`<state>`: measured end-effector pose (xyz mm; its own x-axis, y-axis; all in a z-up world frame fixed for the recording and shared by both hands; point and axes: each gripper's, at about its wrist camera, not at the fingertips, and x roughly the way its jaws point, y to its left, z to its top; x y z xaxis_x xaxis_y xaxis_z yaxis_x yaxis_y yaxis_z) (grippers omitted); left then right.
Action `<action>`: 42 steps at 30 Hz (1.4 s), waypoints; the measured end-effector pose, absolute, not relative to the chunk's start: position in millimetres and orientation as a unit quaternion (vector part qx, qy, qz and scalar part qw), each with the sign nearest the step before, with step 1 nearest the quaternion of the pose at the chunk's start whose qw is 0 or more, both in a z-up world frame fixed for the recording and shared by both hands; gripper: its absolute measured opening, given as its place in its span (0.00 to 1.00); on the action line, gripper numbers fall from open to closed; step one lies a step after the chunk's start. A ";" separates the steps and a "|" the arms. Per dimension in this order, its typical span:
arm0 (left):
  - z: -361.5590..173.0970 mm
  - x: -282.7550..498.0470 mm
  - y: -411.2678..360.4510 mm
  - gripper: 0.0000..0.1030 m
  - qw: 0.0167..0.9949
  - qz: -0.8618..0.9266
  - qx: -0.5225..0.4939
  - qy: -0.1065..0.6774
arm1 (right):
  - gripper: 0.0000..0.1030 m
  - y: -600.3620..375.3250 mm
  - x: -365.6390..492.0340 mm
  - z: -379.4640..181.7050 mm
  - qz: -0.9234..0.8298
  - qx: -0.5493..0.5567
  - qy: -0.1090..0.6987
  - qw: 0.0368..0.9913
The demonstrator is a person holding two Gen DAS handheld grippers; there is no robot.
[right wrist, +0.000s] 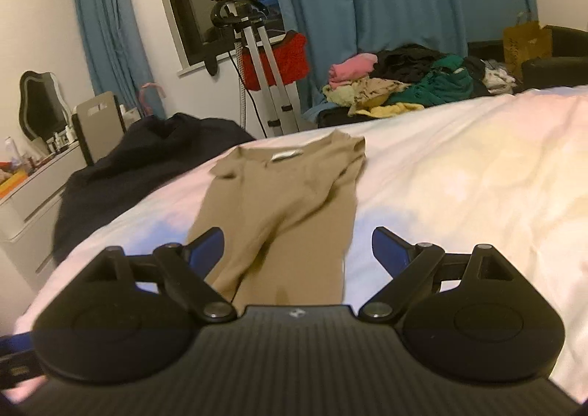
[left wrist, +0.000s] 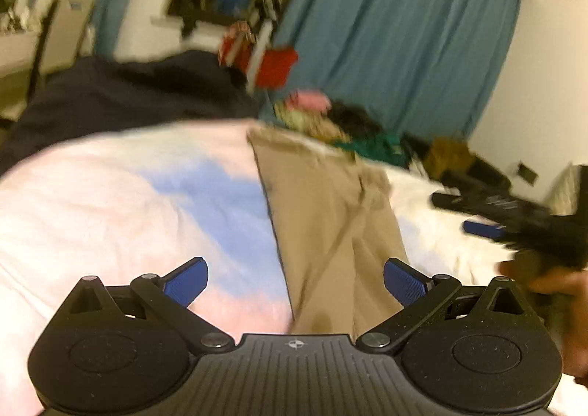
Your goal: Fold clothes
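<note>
Where bedding spreads, one tan shirt (right wrist: pixel 290 195), two grippers.

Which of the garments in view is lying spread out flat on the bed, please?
The tan shirt, laid out alone on the white bed; the other clothes sit crumpled in a heap beyond it.

A: What do the two grippers look like?
B: The left gripper (left wrist: pixel 296 282) and the right gripper (right wrist: pixel 297 250) match: a ribbed black body, round black housings on either side of its small crosshair mark, silver pivot screws just above those, and blue textured pads (left wrist: pixel 404 285) on black linkage fingers.
</note>
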<state>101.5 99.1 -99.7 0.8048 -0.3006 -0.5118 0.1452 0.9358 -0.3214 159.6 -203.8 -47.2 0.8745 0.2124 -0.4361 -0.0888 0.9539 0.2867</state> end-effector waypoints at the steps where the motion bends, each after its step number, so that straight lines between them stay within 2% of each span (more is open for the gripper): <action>1: -102.2 102.5 100.0 0.98 0.936 -0.115 -0.131 0.306 | 0.86 -205.3 143.7 -42.2 0.081 0.141 0.235 0.958; 5: -115.7 101.3 114.6 0.94 0.910 -0.078 -0.139 0.383 | 0.86 -210.0 80.1 -30.6 0.092 0.181 0.234 0.951; 10: -124.8 90.0 142.1 0.88 0.877 -0.036 -0.198 0.435 | 0.86 -216.2 20.7 -42.8 0.069 0.188 0.253 0.946; 13: -127.7 87.6 145.1 0.82 0.861 -0.035 -0.217 0.459 | 0.86 -223.5 14.4 -51.9 0.059 0.213 0.271 0.937; 16: -130.4 90.5 141.8 0.82 0.842 -0.042 -0.221 0.490 | 0.86 -227.2 15.9 -56.4 0.061 0.231 0.281 0.930; 23: -129.5 93.9 114.3 0.80 0.803 -0.093 -0.151 0.569 | 0.86 -230.6 21.4 -73.8 0.047 0.223 0.299 0.927; 31: -111.0 80.6 84.3 0.51 0.812 -0.134 -0.005 0.568 | 0.86 -227.0 20.6 -73.4 0.069 0.222 0.303 0.924; 36: -101.4 68.7 74.1 0.46 0.830 -0.157 0.030 0.534 | 0.86 -225.9 21.4 -74.4 0.073 0.228 0.309 0.920; 38: -98.8 64.0 71.1 0.37 0.834 -0.166 0.035 0.525 | 0.86 -227.1 21.4 -75.1 0.073 0.232 0.311 0.919; 39: -97.5 61.8 69.5 0.24 0.833 -0.176 0.034 0.523 | 0.86 -227.7 21.2 -75.5 0.073 0.233 0.312 0.918; 42: -95.6 57.1 64.3 0.24 0.829 -0.196 0.048 0.522 | 0.86 -229.7 19.8 -76.3 0.071 0.237 0.313 0.917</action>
